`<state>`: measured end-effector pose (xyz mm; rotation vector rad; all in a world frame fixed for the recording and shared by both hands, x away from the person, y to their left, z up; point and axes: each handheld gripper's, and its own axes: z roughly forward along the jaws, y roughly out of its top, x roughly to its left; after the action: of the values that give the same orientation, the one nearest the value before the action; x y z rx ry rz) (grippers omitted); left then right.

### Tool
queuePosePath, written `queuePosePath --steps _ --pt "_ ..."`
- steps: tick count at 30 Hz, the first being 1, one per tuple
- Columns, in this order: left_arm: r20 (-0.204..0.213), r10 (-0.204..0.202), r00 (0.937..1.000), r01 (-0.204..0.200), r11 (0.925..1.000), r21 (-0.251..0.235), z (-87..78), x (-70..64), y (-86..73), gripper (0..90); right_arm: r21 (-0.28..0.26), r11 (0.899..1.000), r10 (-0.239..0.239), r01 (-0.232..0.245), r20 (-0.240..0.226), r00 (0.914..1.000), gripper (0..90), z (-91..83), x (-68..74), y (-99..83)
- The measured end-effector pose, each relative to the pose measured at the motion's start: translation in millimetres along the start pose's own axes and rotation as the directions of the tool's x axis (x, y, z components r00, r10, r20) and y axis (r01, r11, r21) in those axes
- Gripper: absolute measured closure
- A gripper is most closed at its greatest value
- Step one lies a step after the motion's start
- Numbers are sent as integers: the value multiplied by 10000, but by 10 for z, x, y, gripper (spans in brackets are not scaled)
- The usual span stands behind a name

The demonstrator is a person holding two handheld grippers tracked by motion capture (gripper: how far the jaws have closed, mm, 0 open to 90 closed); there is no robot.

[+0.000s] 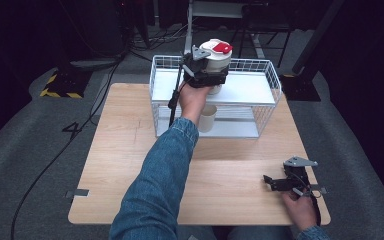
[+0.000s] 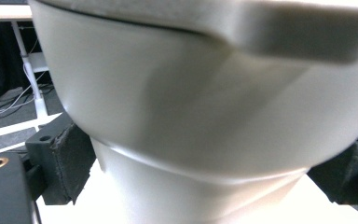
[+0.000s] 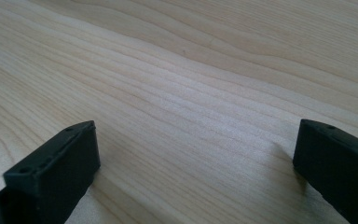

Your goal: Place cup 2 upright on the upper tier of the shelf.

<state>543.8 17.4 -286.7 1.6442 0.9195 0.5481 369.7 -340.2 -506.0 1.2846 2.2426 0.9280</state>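
A white lidded container [image 1: 217,59] with a red tab [image 1: 223,48] on its lid is over the top shelf of a white wire rack [image 1: 266,95]. My left gripper [image 1: 207,76] is shut on its lower body. Whether its base touches the shelf I cannot tell. In the left gripper view the container [image 2: 205,107] sits close up between both pads [image 2: 72,163], which press its narrower lower part. A beige cup [image 1: 208,118] stands on the rack's lower shelf, partly behind the person's hand. My right gripper [image 1: 276,183] rests at the table's front right, open; between its jaws [image 3: 196,158] lies bare wood.
The wooden table [image 1: 130,165] carries the rack at its far middle. A black cable [image 1: 172,107] hangs from the left gripper in front of the rack. The denim sleeve [image 1: 155,190] crosses the table's middle. Beyond the table are dark floor, cables and stands.
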Motion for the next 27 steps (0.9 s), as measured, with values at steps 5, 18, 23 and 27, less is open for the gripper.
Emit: queuePosePath --steps 5,18,23,27 --pt "21 240 9997 -240 9997 -83 0 -11 -20 88 -2 10000 0 0 -1 10000 5 0 0 0" --pt "264 122 9996 -118 9998 -147 12 10 -33 74 1 10000 -1 1 -1 10000 5 0 0 0" --pt "358 -63 9993 63 10000 -1 13 31 -26 4 -5 10000 -11 11 -2 10000 5 1 -1 0" --pt "448 -17 9990 18 10000 -25 -45 47 -18 0 -1 10000 -8 8 -11 10000 5 1 -2 0"
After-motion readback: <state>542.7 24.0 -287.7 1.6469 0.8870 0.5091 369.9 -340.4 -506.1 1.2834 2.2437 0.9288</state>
